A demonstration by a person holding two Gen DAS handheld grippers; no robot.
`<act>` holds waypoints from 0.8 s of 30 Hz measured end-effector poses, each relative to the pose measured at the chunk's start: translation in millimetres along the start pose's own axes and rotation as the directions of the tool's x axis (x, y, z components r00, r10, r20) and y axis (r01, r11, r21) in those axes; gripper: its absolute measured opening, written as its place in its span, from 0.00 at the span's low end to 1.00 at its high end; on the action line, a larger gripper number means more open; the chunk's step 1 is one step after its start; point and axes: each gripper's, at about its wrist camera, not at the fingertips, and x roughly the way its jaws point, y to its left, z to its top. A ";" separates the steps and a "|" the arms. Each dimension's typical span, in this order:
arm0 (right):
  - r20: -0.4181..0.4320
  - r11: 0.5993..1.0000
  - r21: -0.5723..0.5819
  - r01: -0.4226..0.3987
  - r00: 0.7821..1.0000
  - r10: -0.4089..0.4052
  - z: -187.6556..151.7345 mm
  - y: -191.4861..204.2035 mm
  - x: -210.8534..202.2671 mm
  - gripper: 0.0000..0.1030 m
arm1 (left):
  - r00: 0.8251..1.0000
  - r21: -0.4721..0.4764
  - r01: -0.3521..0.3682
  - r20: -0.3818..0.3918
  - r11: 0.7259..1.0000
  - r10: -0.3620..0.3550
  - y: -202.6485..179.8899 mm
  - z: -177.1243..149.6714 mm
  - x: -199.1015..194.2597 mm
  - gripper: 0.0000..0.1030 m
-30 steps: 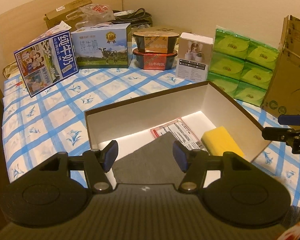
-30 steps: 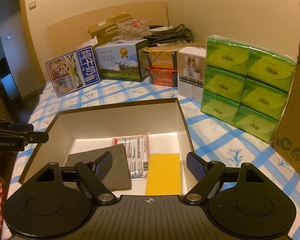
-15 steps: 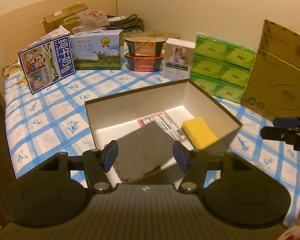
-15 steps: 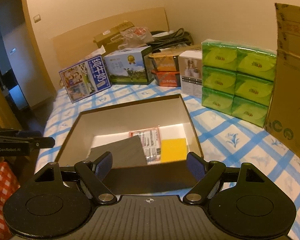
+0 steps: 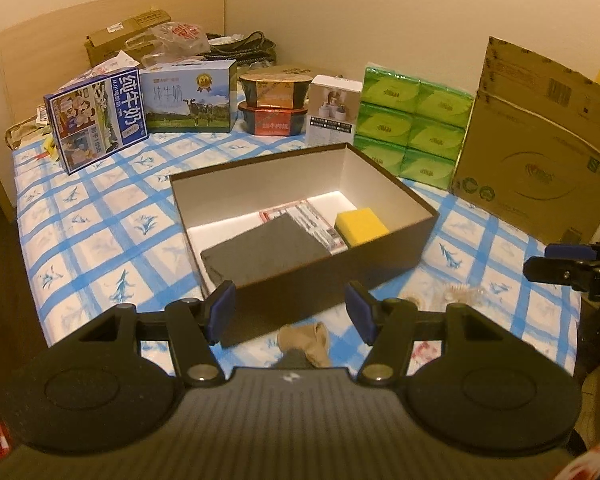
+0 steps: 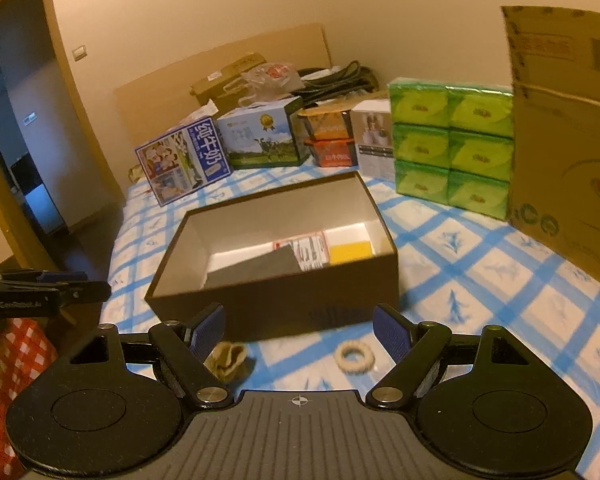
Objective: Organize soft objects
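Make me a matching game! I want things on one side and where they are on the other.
Things:
1. yellow sponge
2. beige rolled sock
3. green tissue packs
4. dark grey cloth

Places:
A. stacked behind the brown open box
B. on the checked cloth in front of the box
C. right end inside the box
D. left side inside the box

Pairs: 1-C, 2-B, 3-A, 4-D

Both views above box (image 5: 380, 276) front.
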 end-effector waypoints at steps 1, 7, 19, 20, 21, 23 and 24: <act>0.002 1.000 0.001 0.008 1.000 -0.008 -4.8 0.4 -4.5 0.78 | 1.000 0.001 -0.001 -0.003 1.000 0.001 -1.0 -4.0 -2.9 0.56; -0.015 0.999 0.024 0.033 0.999 -0.033 -30.9 -1.0 -25.9 0.78 | 1.000 -0.010 0.012 -0.027 1.000 -0.012 -6.8 -25.1 -14.8 0.56; -0.055 0.994 0.075 0.079 0.996 -0.075 -68.3 -11.4 -49.7 0.78 | 0.994 -0.017 0.033 -0.103 0.999 -0.034 -20.7 -65.5 -15.7 0.57; -0.059 0.994 0.075 0.084 0.995 -0.080 -70.7 -11.8 -50.4 0.78 | 0.994 -0.016 0.033 -0.107 0.999 -0.035 -22.4 -68.2 -15.2 0.57; -0.063 0.993 0.072 0.090 0.994 -0.085 -73.3 -11.7 -51.0 0.78 | 0.993 -0.016 0.035 -0.112 0.999 -0.036 -23.9 -70.7 -14.3 0.57; -0.068 0.993 0.068 0.099 0.993 -0.094 -77.5 -11.3 -51.4 0.78 | 0.992 -0.015 0.039 -0.120 0.999 -0.041 -26.6 -75.3 -12.5 0.57; -0.072 0.993 0.068 0.102 0.993 -0.097 -79.9 -11.7 -51.3 0.78 | 0.992 -0.013 0.041 -0.123 0.999 -0.042 -27.9 -77.5 -11.7 0.57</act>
